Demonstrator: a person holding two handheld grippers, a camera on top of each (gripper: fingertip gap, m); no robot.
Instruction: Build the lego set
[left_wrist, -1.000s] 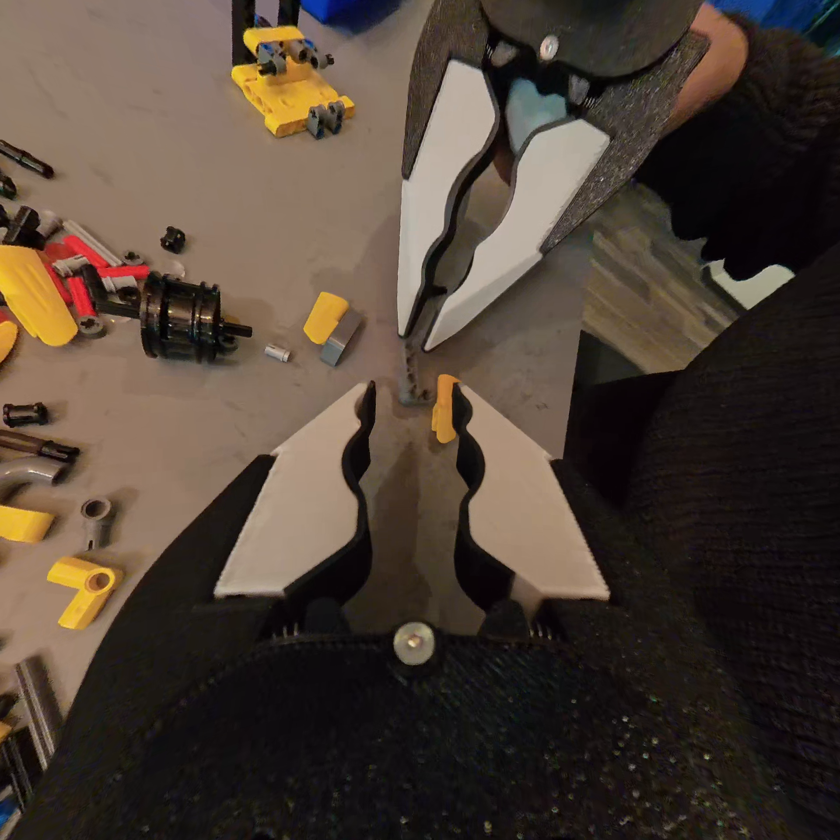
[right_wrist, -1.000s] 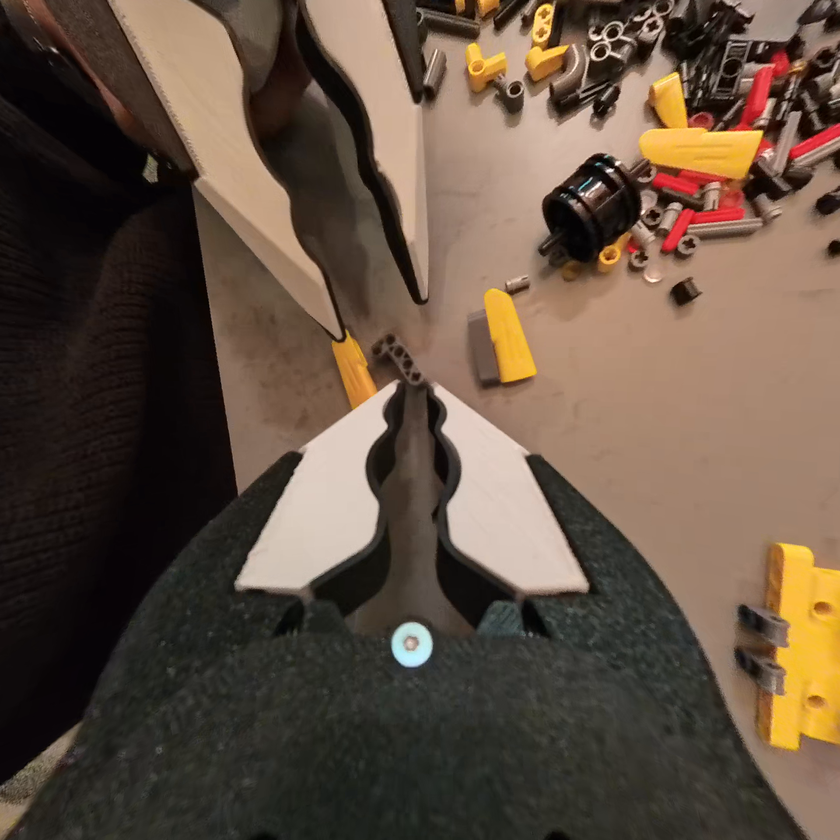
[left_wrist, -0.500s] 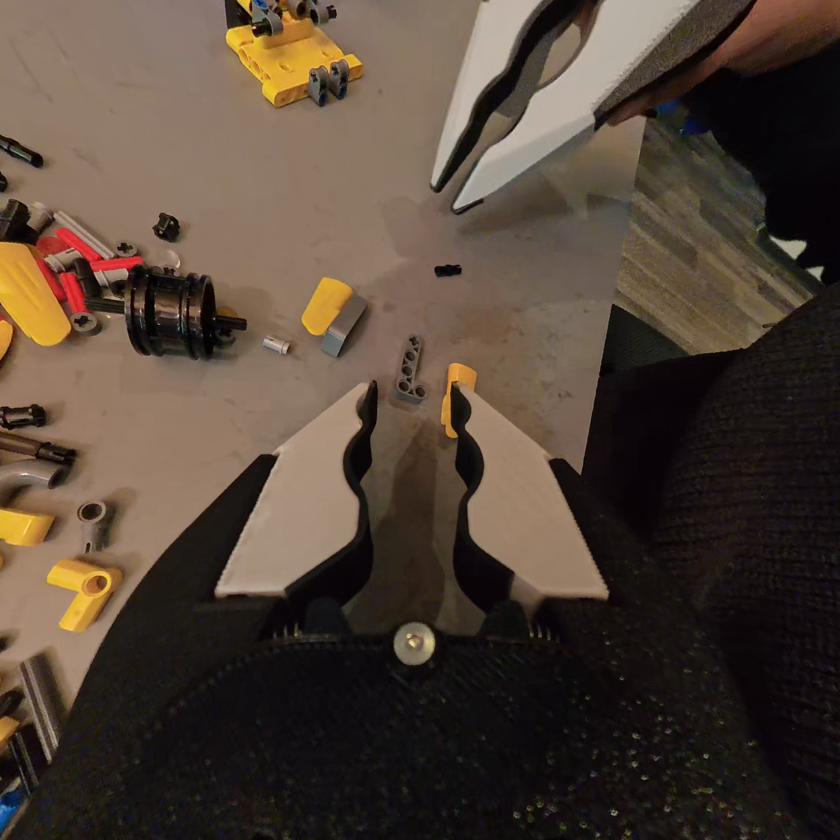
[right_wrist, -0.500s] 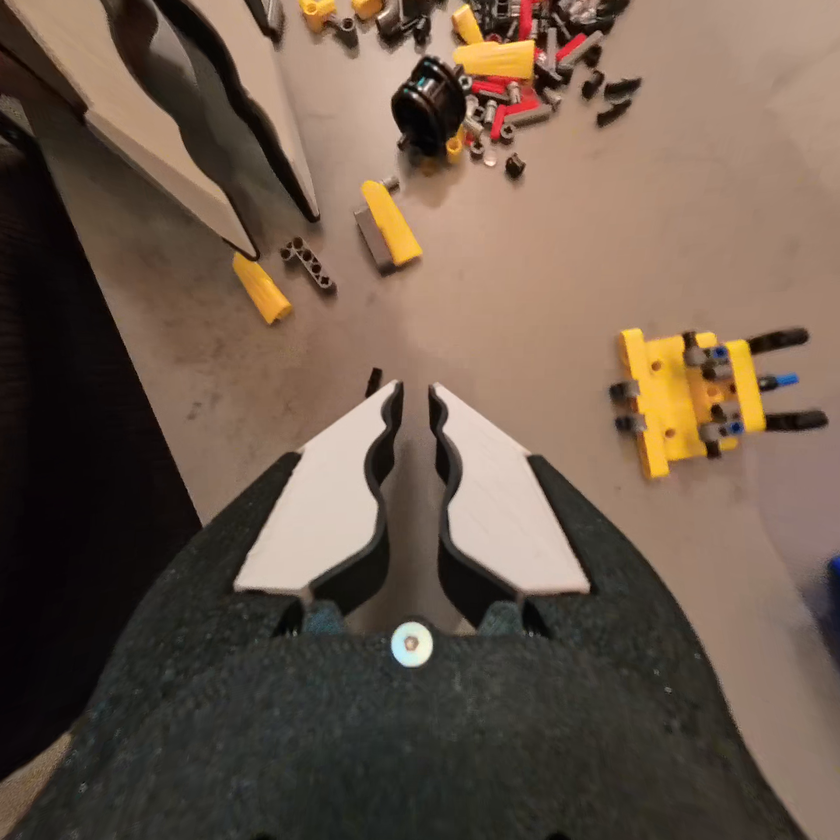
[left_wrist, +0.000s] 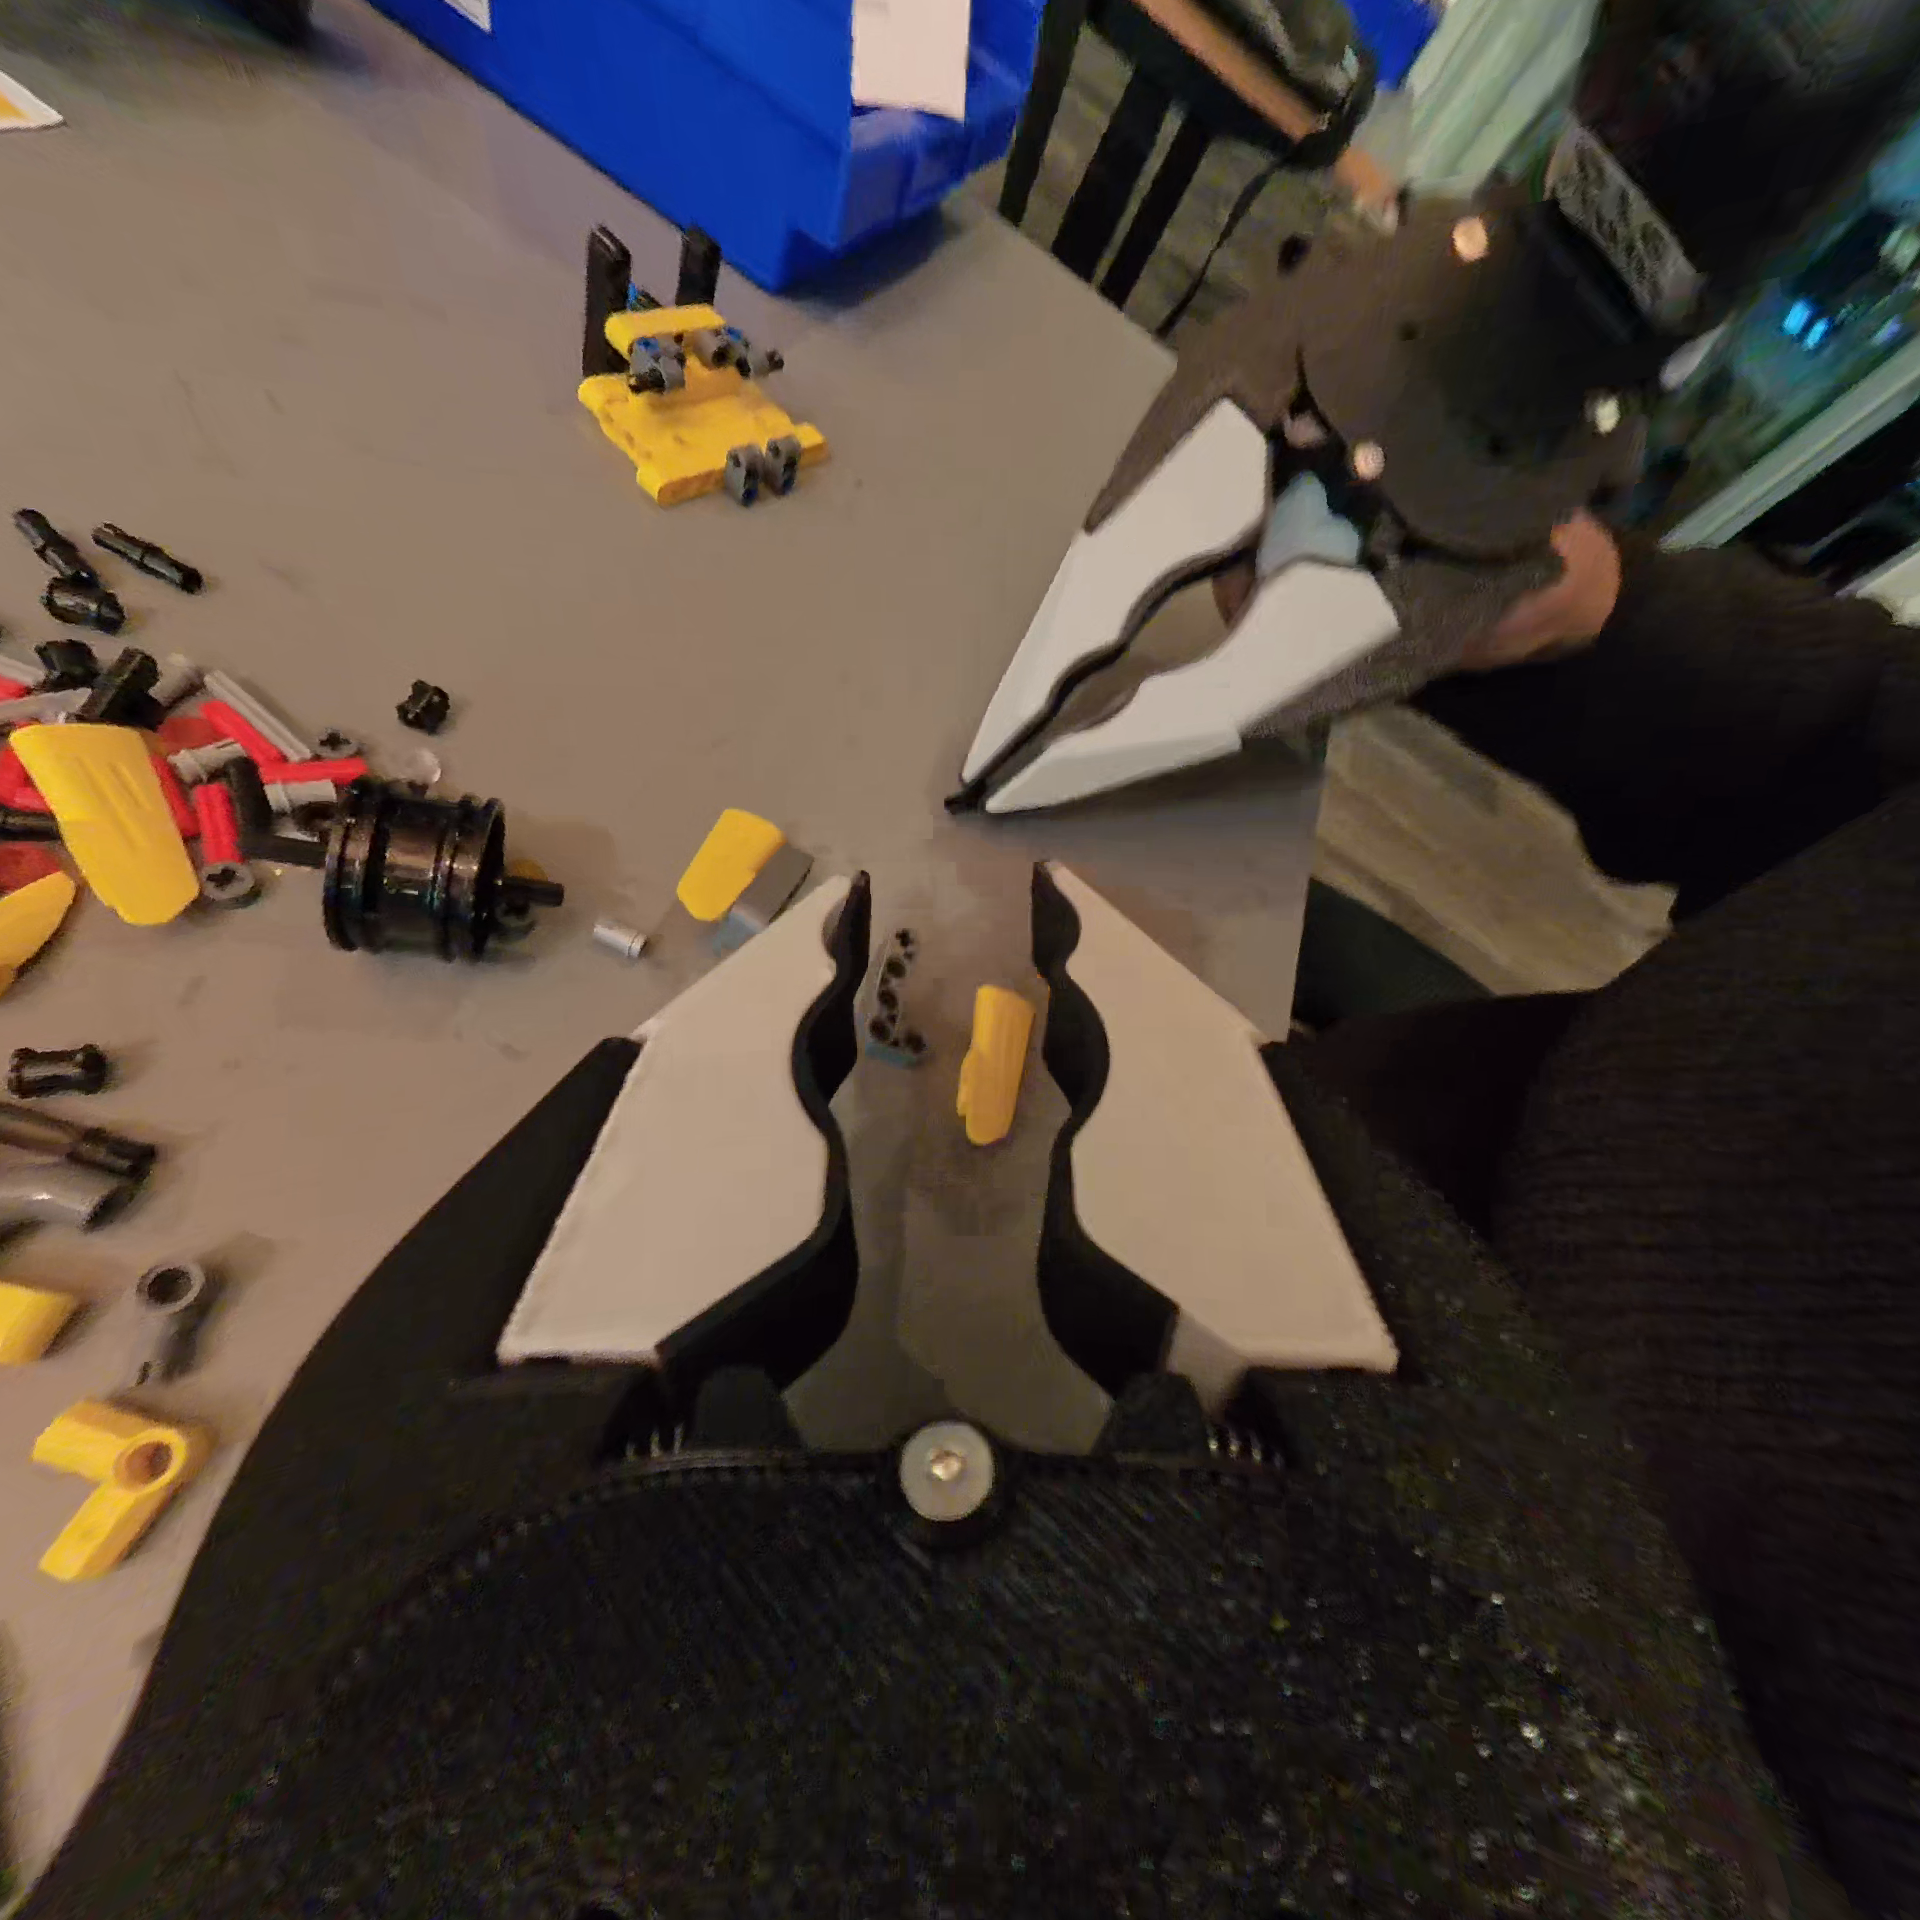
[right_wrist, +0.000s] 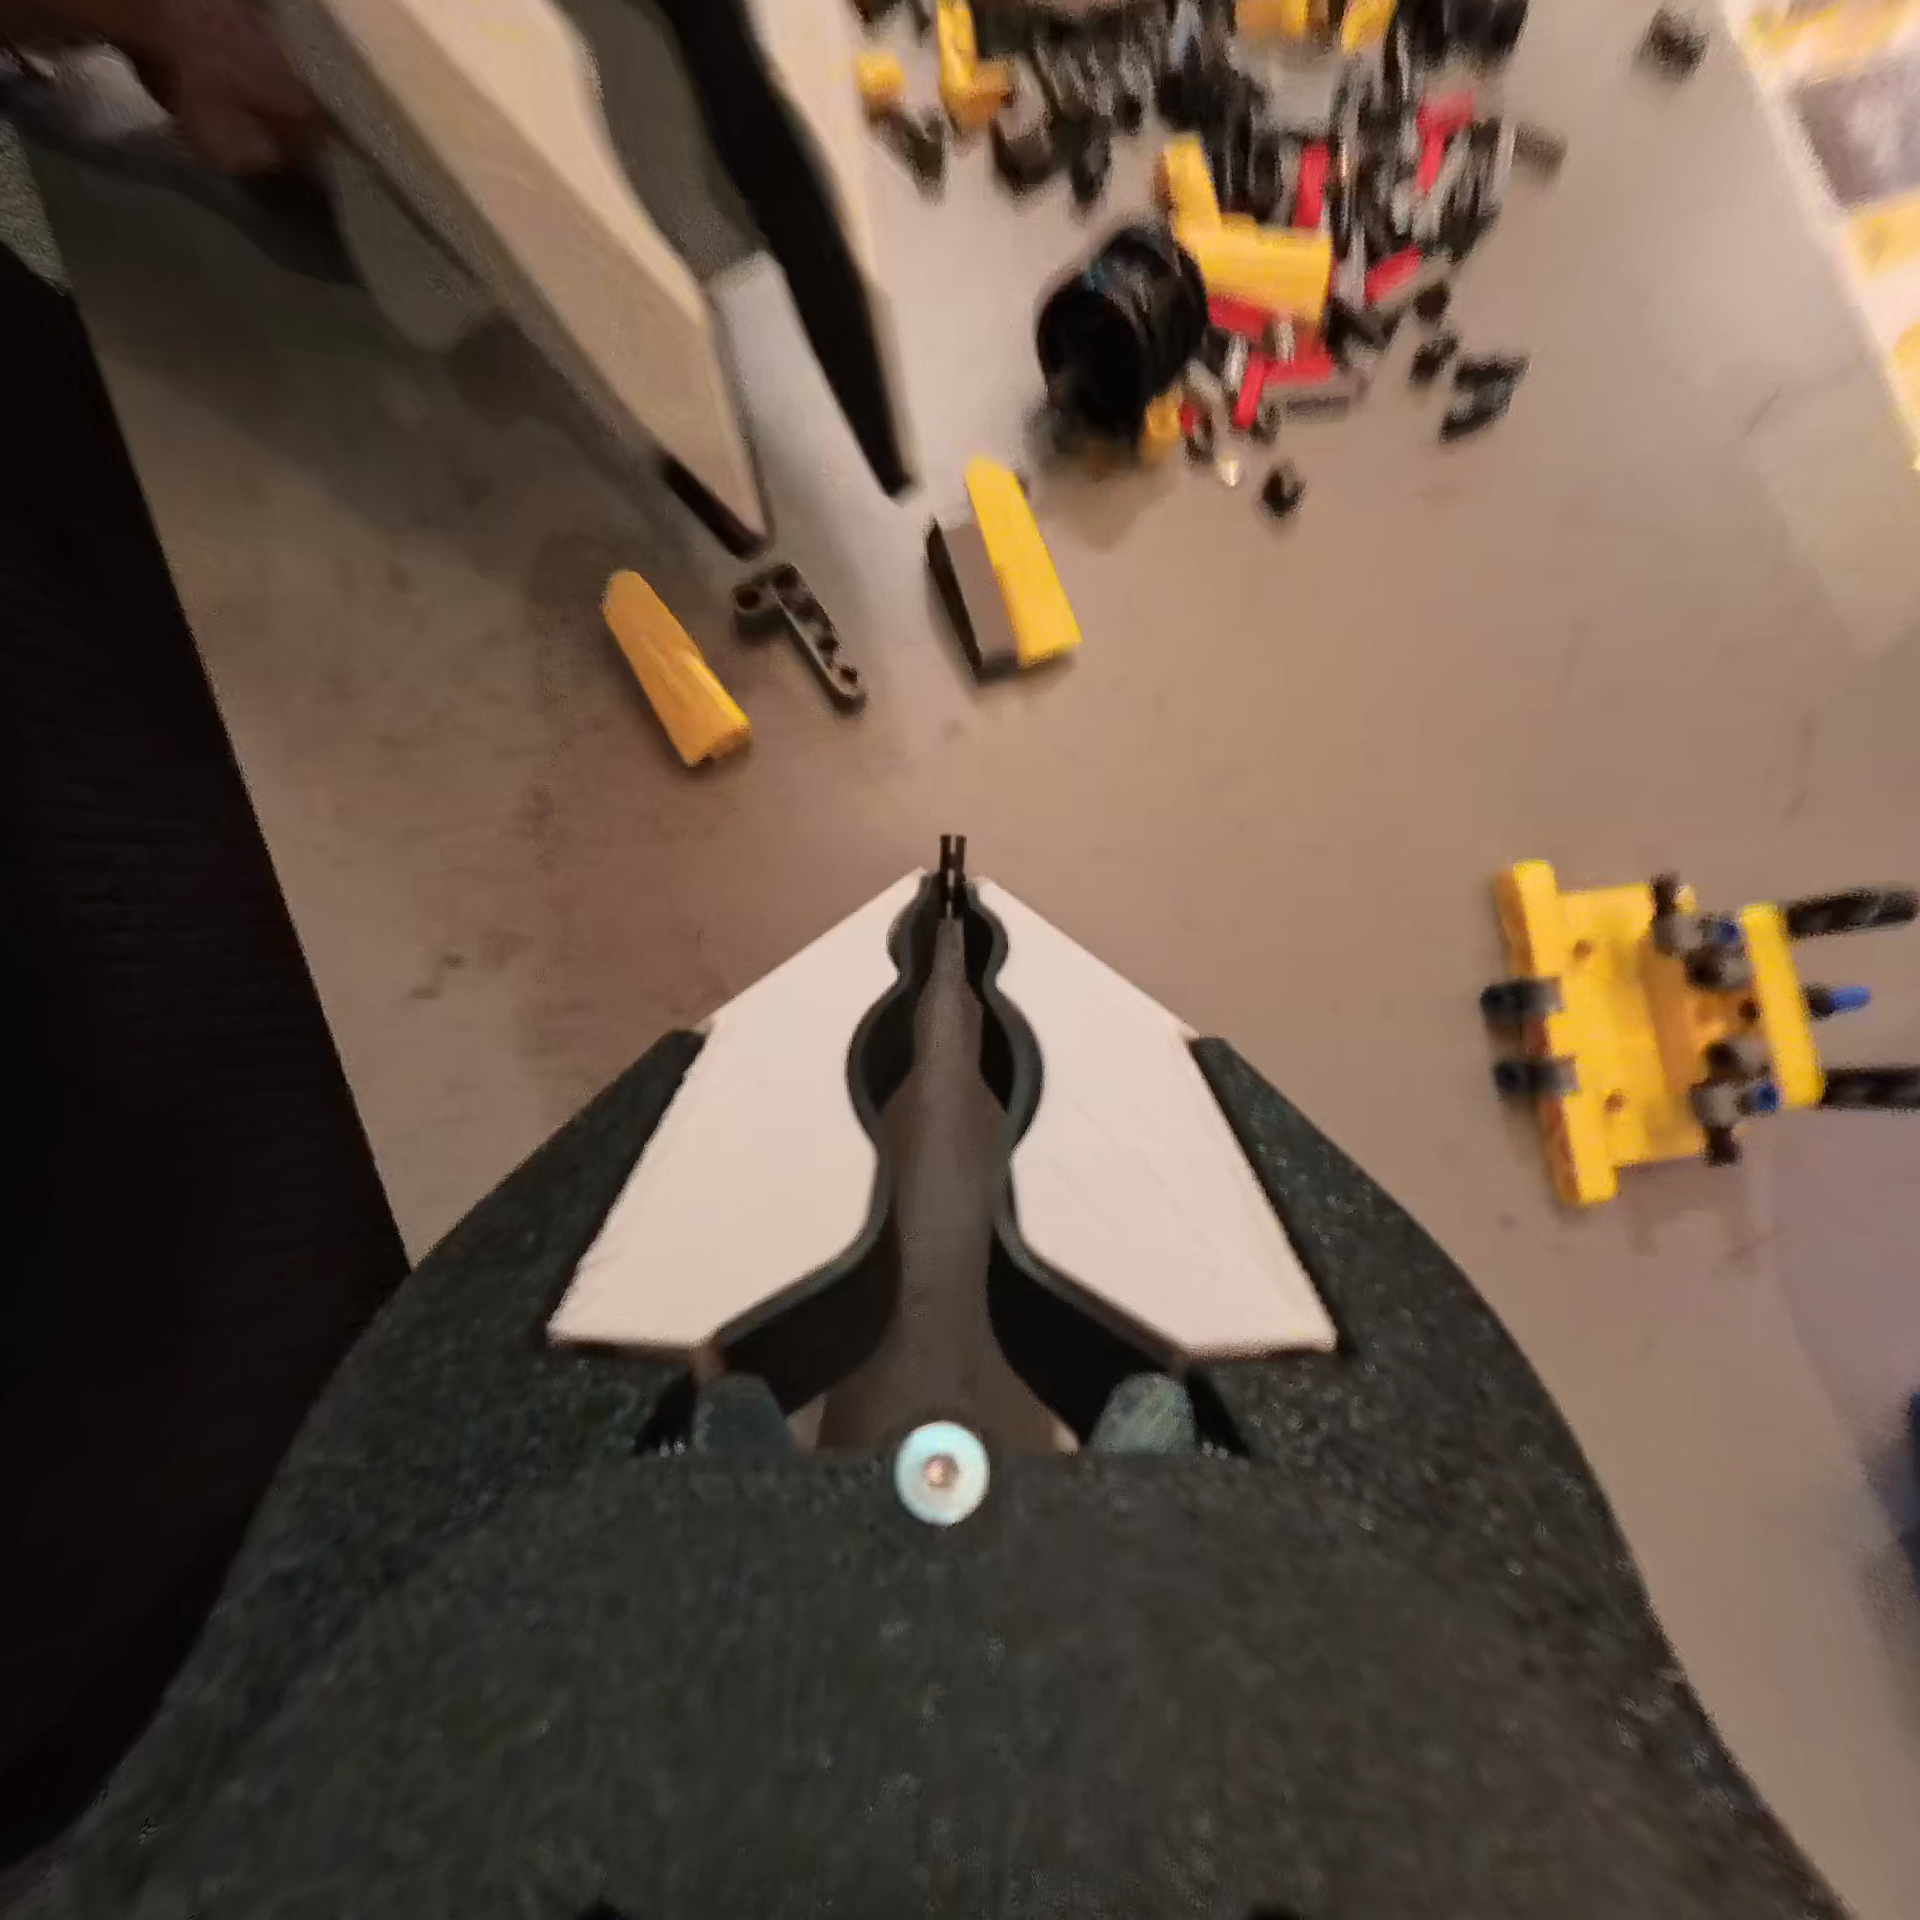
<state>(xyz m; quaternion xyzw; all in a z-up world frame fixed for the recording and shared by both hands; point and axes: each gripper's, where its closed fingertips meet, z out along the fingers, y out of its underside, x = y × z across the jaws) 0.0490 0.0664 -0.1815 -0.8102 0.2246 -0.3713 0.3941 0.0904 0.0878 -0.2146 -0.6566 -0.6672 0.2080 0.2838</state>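
My right gripper (right_wrist: 950, 876) is shut on a small black pin (right_wrist: 951, 858) whose tip sticks out past the fingertips; it hangs above the grey table. It also shows in the left wrist view (left_wrist: 971, 802), with the pin's tip at its point. My left gripper (left_wrist: 948, 883) is open and empty. Below and between its fingers lie a dark grey L-shaped beam (left_wrist: 891, 995) and a small yellow curved piece (left_wrist: 992, 1062). Both also show in the right wrist view, the beam (right_wrist: 798, 634) beside the yellow piece (right_wrist: 673, 669), below the left gripper's fingers (right_wrist: 717, 260).
A yellow-and-grey block (left_wrist: 740, 868) and a black wheel hub (left_wrist: 414, 881) lie left of my left gripper, beside a pile of red, yellow and black parts (left_wrist: 114, 769). A yellow assembly (right_wrist: 1652, 1029) stands farther off. A blue bin (left_wrist: 727, 135) stands behind. The table edge (left_wrist: 1304, 831) is at right. The right gripper is farther from the black wheel hub (left_wrist: 414, 881), some 12 centimeters, than the left, some 7 centimeters. Seen from the right wrist view (right_wrist: 1098, 263) as well.
My right gripper let go of the grey beam, drew back, then shut on the small black pin that lay on the table. My left gripper stayed open and moved forward over the beam and yellow piece.
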